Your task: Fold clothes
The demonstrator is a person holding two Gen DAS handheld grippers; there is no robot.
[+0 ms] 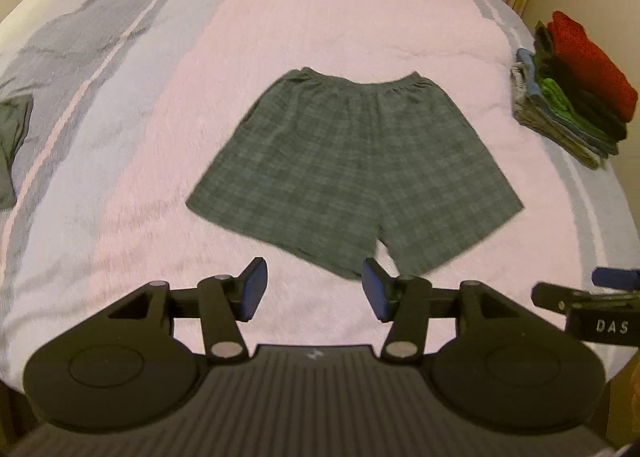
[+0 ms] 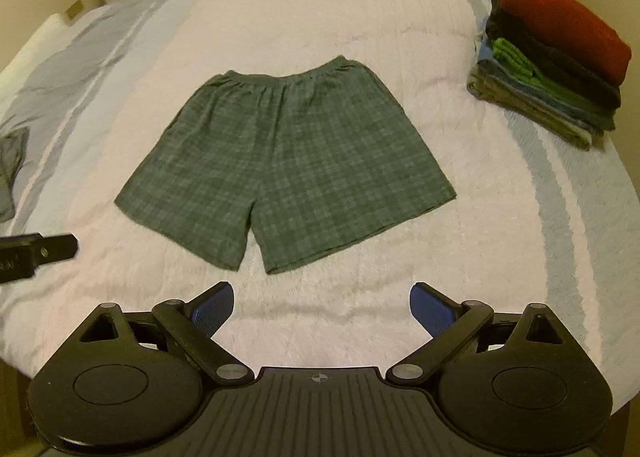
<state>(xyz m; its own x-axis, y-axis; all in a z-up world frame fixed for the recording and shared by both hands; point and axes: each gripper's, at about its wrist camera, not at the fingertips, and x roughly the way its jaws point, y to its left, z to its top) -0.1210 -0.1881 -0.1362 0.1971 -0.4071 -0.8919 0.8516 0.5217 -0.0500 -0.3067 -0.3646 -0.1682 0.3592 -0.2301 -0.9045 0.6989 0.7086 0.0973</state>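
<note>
A pair of dark green plaid shorts (image 1: 352, 173) (image 2: 288, 165) lies flat and spread out on the bed, waistband at the far side, leg hems toward me. My left gripper (image 1: 314, 289) hangs above the bed just short of the hems, open, with nothing between its blue pads. My right gripper (image 2: 322, 309) is raised over the bed in front of the right leg hem, jaws spread wide and empty. Each gripper's tip shows at the edge of the other's view: the right gripper (image 1: 592, 301), the left gripper (image 2: 40, 253).
A pink fleece blanket (image 1: 360, 25) covers the bed over a grey and blue striped cover (image 1: 100, 69). A stack of folded clothes (image 1: 576, 93) (image 2: 548, 61), red on top, sits at the right edge. A grey garment (image 1: 12, 145) lies at far left. Curtains hang behind.
</note>
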